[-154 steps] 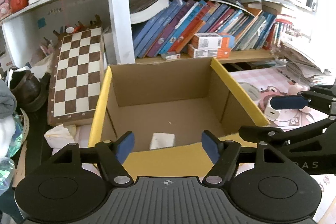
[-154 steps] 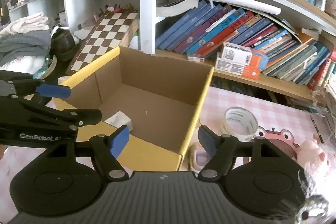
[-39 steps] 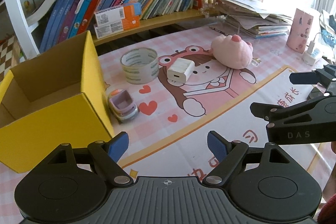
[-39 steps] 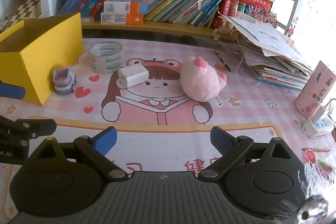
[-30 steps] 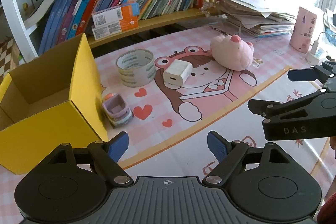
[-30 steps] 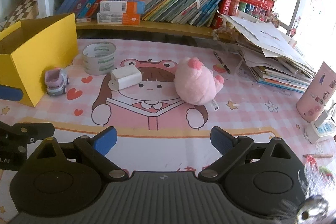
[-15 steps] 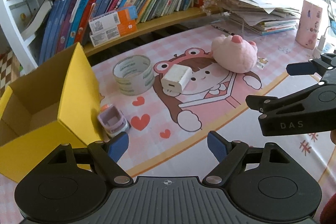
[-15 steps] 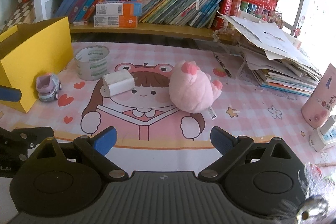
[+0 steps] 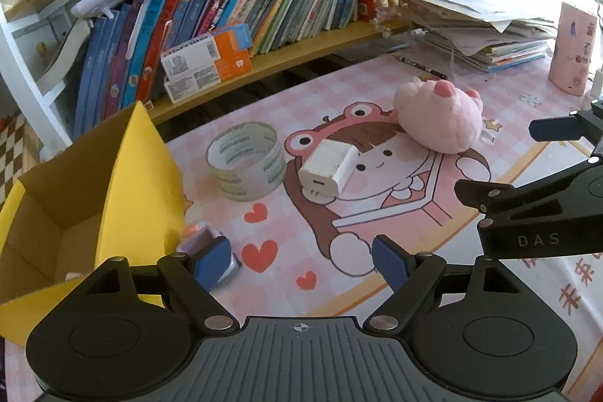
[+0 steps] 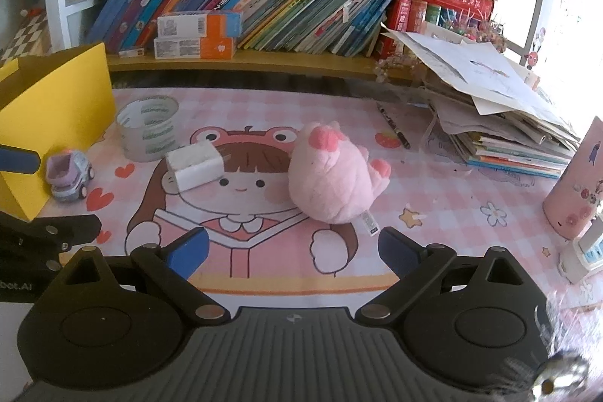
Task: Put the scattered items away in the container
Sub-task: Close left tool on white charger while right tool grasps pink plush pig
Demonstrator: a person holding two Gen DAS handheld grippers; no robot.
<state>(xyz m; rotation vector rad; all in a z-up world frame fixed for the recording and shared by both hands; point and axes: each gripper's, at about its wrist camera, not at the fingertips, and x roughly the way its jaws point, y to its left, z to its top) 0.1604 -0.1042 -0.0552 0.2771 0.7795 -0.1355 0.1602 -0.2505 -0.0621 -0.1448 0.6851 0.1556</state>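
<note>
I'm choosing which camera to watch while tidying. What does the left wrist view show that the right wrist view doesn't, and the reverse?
Only the left wrist view looks into the yellow box, showing its brown cardboard inside.

Only the right wrist view shows the toy car unobstructed, the pen on the mat, and the white power strip.

Both show the tape roll, white charger, pink plush, pink cup and bookshelf; both grippers are empty, left gripper and right gripper.

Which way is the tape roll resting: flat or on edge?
Flat: the tape roll rests on the mat with its hole facing upward.
</note>
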